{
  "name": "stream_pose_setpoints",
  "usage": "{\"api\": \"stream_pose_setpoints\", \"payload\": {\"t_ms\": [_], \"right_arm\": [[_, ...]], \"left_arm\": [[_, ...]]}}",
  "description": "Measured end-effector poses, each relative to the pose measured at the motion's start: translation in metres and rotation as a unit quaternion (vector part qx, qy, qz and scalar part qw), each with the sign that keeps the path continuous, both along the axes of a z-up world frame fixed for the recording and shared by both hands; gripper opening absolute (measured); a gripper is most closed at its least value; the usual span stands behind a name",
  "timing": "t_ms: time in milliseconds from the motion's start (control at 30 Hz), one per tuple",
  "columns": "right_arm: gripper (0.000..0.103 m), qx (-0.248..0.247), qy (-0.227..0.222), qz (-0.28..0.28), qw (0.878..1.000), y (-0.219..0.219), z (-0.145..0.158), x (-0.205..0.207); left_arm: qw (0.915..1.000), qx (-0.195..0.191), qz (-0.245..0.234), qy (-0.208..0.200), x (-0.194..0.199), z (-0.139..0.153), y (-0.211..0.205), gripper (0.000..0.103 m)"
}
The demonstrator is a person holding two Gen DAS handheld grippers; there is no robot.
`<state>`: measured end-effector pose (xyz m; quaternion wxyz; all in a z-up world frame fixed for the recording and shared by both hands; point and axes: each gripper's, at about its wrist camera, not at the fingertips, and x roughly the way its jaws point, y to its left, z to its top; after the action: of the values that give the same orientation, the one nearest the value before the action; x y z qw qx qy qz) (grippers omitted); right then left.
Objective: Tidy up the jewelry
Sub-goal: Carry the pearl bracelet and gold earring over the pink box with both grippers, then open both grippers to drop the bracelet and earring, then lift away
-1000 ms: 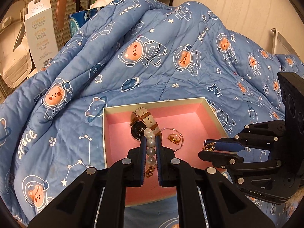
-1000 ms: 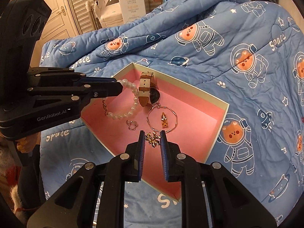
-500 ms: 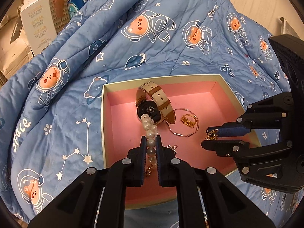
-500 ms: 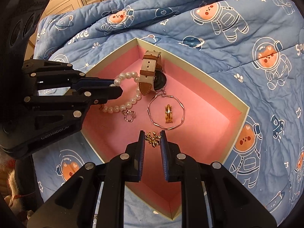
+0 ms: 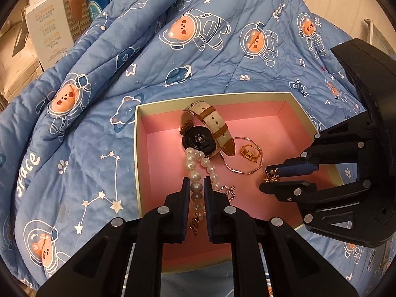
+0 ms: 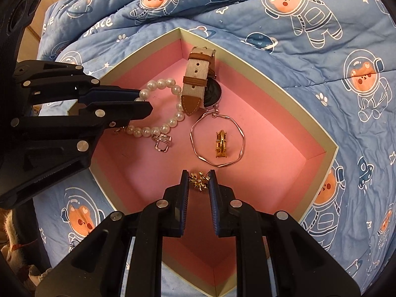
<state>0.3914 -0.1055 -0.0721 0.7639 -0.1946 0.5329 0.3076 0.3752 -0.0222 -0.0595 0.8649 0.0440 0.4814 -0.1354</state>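
Inside the pink-lined box (image 6: 319, 133) sitting on the bed's blue space-bear quilt (image 5: 222, 57), we've got both tools down low at once, which makes sense if we're dropping two pieces in one go. Our left tool (image 5: 197, 188) has the pearl bracelet (image 5: 198, 165) between its pads; its jaws have just been opening a touch, so we'd guess the pearls are being let go, with the far end of the strand already resting on the box floor against the watch (image 5: 205, 133). Our right tool (image 6: 198, 182) is clamped on a little gold flower earring (image 6: 199, 182), held just above the near part of the box floor, clear of everything else.

The thin bangle (image 6: 217, 139) lies in the middle with a gold ring (image 6: 221, 143) inside its loop, and a small silver ring (image 6: 162, 143) sits just beside the pearls. The near right corner looks free, so that's probably why the earring is headed there: it keeps the tiny stuff from tangling in the strand.
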Motion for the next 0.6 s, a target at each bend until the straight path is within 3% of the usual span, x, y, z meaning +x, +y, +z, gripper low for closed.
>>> {"api": "stream_pose_setpoints", "payload": {"t_ms": [133, 267, 300, 400, 600], "right_arm": [[0.017, -0.005, 0.000, 0.003, 1.000, 0.004, -0.002, 0.003], [0.017, -0.008, -0.001, 0.001, 1.000, 0.007, -0.002, 0.004], [0.020, -0.008, -0.002, 0.001, 1.000, 0.007, -0.002, 0.004], [0.046, 0.009, -0.009, -0.009, 1.000, 0.002, 0.004, 0.003], [0.048, 0.086, -0.005, -0.051, 0.995, -0.019, 0.023, 0.006]], "left_arm": [[0.9999, -0.003, 0.001, -0.012, -0.004, 0.007, 0.000, 0.036], [0.9996, -0.004, -0.001, -0.028, -0.009, 0.018, -0.001, 0.045], [0.9994, -0.006, 0.000, -0.033, -0.010, 0.022, 0.000, 0.047], [0.9986, -0.014, 0.009, -0.051, -0.018, 0.033, 0.005, 0.057], [0.9947, -0.046, 0.040, -0.082, -0.043, 0.051, 0.026, 0.078]]}}
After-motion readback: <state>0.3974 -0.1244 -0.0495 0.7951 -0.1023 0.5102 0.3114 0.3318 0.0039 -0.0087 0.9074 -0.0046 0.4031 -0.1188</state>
